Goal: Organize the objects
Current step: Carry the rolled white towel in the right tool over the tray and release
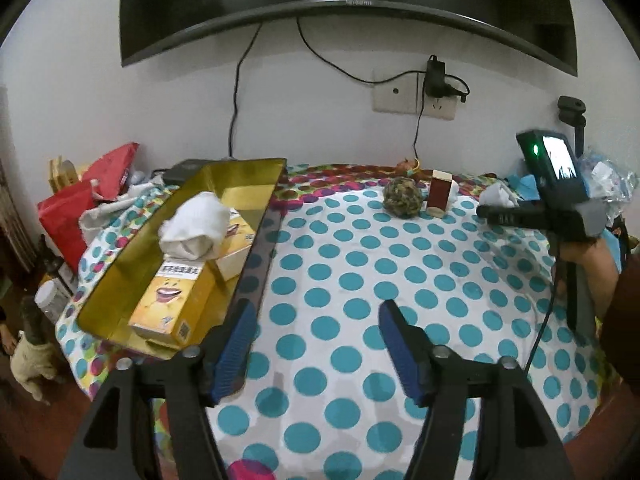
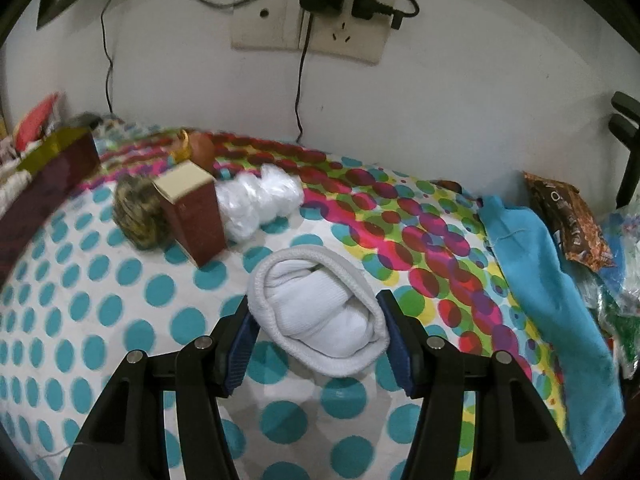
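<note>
A gold tray (image 1: 244, 178) stands at the left of the dotted tablecloth. It holds a white rolled sock (image 1: 196, 226) on top of yellow boxes (image 1: 172, 300). My left gripper (image 1: 314, 312) is open and empty over the cloth, right of the tray. My right gripper (image 2: 316, 306) has its jaws on both sides of another white rolled sock (image 2: 320, 312), which lies on the cloth. I cannot tell whether the pads press it. It also shows in the left wrist view (image 1: 486, 211) at the far right.
A brown furry ball (image 1: 402, 196), a red-brown box (image 1: 440, 190) and a clear plastic wad (image 2: 260, 200) sit near the wall. A blue cloth (image 2: 552, 292) and snack packets (image 2: 568, 220) lie at the right. Red bags (image 1: 80, 208) stand left of the tray. Cables hang from wall sockets (image 2: 320, 28).
</note>
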Motion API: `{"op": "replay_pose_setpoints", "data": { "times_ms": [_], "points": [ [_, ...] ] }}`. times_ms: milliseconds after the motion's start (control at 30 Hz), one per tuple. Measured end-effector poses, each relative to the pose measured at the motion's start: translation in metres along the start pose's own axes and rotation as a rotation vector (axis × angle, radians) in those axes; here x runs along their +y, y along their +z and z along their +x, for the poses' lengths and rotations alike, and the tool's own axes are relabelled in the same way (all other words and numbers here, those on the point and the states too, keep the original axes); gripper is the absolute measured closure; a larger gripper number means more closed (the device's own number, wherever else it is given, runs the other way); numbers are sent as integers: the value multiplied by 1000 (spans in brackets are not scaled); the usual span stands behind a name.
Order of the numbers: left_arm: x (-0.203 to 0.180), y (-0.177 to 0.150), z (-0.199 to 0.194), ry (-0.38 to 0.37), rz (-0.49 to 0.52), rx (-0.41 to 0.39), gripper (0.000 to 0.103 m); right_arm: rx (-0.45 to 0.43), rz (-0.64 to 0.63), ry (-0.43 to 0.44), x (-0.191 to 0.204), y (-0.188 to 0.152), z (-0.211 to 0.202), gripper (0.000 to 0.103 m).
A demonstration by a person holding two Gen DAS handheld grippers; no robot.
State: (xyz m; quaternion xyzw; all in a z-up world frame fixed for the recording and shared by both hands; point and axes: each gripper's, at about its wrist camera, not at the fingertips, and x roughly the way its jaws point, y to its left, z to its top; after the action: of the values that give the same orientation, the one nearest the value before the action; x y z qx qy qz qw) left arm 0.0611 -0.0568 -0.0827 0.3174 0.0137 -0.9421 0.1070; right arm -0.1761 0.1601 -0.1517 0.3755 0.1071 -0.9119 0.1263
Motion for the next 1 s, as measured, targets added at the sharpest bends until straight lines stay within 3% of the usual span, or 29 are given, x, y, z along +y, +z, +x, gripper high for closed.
{"op": "replay_pose_setpoints", "data": {
  "times_ms": [67, 200, 600, 767, 1000],
  "points": [
    [2, -6, -6, -1, -20, -9, 28, -20, 40, 30, 4, 5, -7, 48],
    [2, -17, -9, 15, -1, -4, 27, -69, 19, 93, 33, 25, -21, 48],
    [12, -38, -14, 18, -2, 43, 27, -128, -191, 430, 207, 82, -61, 48],
    [22, -39, -14, 33, -26, 37, 27, -104, -254, 469, 254, 93, -58, 48],
    [33, -41, -12, 47, -46, 36, 27, -16, -335, 440, 296, 99, -28, 47]
  ]
}}
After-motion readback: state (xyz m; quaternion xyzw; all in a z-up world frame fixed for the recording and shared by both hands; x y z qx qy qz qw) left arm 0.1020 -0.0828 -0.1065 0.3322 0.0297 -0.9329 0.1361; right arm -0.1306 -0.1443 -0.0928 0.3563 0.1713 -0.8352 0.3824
